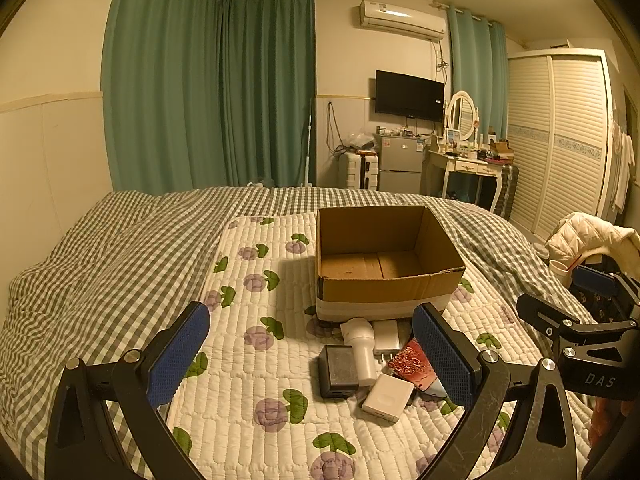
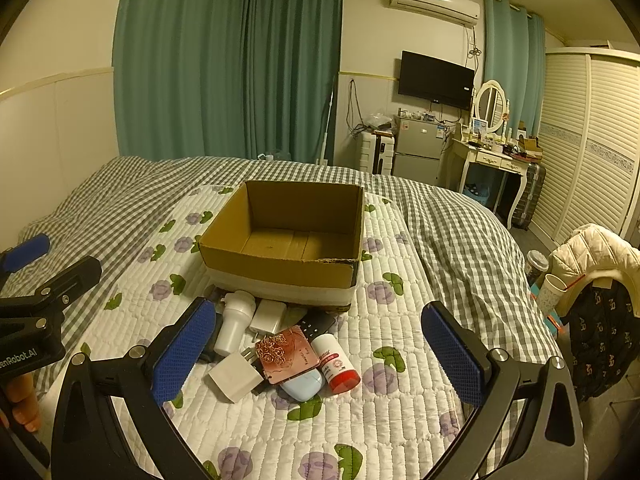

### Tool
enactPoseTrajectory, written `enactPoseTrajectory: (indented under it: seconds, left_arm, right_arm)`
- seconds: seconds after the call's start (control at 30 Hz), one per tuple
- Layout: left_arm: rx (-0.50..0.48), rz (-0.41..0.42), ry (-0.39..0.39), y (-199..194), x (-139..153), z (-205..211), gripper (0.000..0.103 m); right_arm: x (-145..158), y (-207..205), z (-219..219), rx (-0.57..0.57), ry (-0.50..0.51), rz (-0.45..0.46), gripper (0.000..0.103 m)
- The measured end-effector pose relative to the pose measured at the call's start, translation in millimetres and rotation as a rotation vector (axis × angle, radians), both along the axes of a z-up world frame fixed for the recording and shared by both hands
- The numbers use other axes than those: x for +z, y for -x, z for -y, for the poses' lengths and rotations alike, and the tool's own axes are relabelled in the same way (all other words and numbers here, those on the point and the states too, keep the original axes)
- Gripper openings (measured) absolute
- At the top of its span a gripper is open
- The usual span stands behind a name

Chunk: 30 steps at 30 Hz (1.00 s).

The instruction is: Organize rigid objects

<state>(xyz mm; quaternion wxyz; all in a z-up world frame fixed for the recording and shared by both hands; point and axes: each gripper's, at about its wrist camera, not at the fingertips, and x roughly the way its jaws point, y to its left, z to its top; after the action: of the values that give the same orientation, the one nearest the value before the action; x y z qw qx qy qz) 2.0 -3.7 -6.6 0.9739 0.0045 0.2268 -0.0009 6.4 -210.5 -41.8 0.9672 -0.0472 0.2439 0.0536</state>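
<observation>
An open, empty cardboard box point(image 1: 384, 280) point(image 2: 280, 268) sits on the floral quilt. In front of it lies a pile of small items: a white cylindrical device point(image 1: 360, 344) point(image 2: 234, 322), a black block point(image 1: 339, 372), a white charger point(image 1: 388, 397) point(image 2: 235, 376), a white adapter point(image 2: 269, 316), a red rose-patterned case point(image 1: 412, 364) point(image 2: 288, 354), a light-blue item point(image 2: 303, 387), a red-and-white tube point(image 2: 335, 364) and a black remote point(image 2: 316, 325). My left gripper point(image 1: 316, 356) is open above the pile. My right gripper point(image 2: 320, 360) is open above it too.
The bed carries a grey checked duvet point(image 1: 100, 264) around the white floral quilt point(image 2: 400, 400). A chair with a cream jacket point(image 2: 596, 252) and black backpack point(image 2: 600, 340) stands at the right bedside. A dressing table, fridge and wardrobe stand across the room.
</observation>
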Motion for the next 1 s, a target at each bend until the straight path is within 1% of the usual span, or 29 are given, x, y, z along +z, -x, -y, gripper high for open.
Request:
enactPoseTrajectory:
  seconds: [0.57,0.73,0.87,1.0]
  left_arm:
    - [-0.01,-0.003,-0.002,-1,-2,0,0.103]
    - [-0.01,-0.015,-0.012,-4,-6,1,0.103]
    - [0.012,-0.082,0.002,-17,-22,-3,0.103]
    - [0.017,-0.176,0.012,-38,-51,-5,0.103]
  right_arm:
    - [1,-1,-1,0.0,0.001,-0.003,0.103]
    - [0,-2,0,-0.005,-0.001,-0.012,0.103]
    - [-9,-7,0,-0.018,-0.001,-0.049,0.103]
    - [-28,-22,-3,-0.033,0.038,-0.103,0.103]
